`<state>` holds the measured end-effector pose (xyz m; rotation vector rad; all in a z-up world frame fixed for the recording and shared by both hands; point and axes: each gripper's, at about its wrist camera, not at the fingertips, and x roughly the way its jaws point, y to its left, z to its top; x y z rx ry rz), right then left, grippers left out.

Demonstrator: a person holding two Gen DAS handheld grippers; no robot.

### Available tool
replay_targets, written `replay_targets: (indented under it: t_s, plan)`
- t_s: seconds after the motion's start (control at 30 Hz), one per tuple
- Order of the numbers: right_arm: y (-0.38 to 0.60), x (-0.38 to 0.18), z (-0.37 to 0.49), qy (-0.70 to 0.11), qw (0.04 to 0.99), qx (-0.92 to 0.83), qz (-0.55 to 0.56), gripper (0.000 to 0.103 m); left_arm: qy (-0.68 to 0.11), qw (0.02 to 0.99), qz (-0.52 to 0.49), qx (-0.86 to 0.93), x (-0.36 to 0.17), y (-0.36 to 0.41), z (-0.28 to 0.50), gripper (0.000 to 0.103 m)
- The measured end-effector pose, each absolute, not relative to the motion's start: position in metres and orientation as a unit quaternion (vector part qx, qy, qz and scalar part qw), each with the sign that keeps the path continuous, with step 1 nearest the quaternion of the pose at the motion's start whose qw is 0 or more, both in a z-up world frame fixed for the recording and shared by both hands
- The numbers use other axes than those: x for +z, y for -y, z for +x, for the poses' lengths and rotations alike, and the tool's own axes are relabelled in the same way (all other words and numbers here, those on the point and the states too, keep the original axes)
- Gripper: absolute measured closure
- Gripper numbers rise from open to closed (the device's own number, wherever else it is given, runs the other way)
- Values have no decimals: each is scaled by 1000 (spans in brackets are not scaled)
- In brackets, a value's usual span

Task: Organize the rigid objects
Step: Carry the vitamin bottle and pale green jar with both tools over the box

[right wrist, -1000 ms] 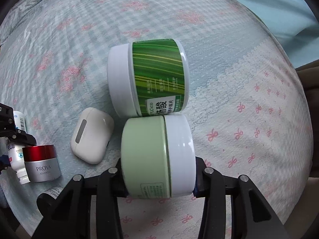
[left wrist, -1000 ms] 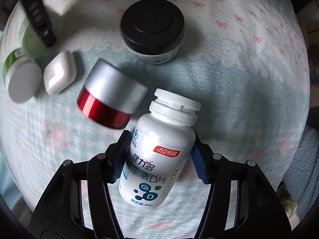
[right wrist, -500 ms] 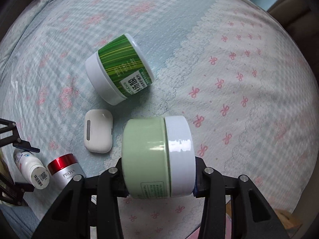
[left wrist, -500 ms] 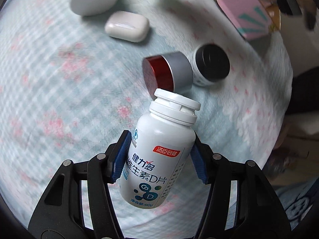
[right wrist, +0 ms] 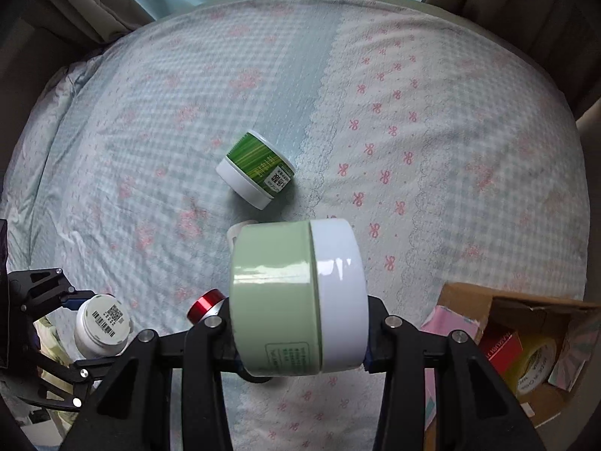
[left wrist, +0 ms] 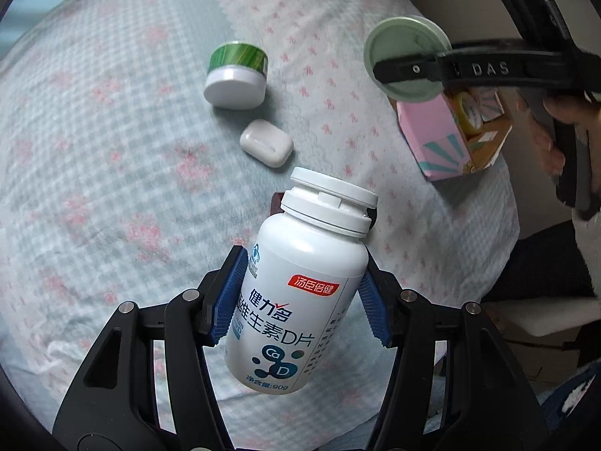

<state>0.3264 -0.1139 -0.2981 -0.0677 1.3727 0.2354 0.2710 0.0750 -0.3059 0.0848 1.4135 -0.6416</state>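
Note:
My left gripper (left wrist: 304,297) is shut on a white vitamin bottle (left wrist: 300,289), held well above the bed; the bottle also shows in the right wrist view (right wrist: 101,325). My right gripper (right wrist: 300,323) is shut on a pale green jar with a white lid (right wrist: 296,300), held high; its green base shows in the left wrist view (left wrist: 407,58). A green striped jar (right wrist: 257,173) lies on its side on the bedsheet (right wrist: 150,150), also in the left wrist view (left wrist: 236,75). A white earbud case (left wrist: 266,143) lies near it. A red-capped jar (right wrist: 204,304) peeks out beside the green jar.
An open cardboard box (right wrist: 526,338) with pink and teal sides stands at the bed's right edge, holding a red carton (right wrist: 501,342) and a yellow item (right wrist: 535,357). It also shows in the left wrist view (left wrist: 447,135). Curtains (right wrist: 94,7) hang beyond the bed.
Both grippers have risen and pulled back from the bed with their loads. The items on the sheet look smaller, and the box has come into the right wrist view.

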Motion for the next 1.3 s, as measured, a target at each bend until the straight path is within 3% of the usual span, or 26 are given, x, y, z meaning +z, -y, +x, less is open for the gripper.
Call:
replay_targets:
  t_s: [0.3, 0.67, 0.93, 1.3]
  plan:
    - [151, -229, 287, -600, 795, 86, 13, 63, -587, 756, 32, -289, -230, -11, 261, 49]
    - [281, -179, 238, -586, 808, 59, 27, 63, -561, 781, -3, -274, -166, 102, 253, 49]
    - [384, -180, 220, -590, 806, 42, 23, 63, -576, 772, -20, -270, -181, 203, 255, 49]
    - [472, -224, 237, -605, 796, 21, 6, 63, -625, 742, -10, -243, -249, 301, 276, 49]
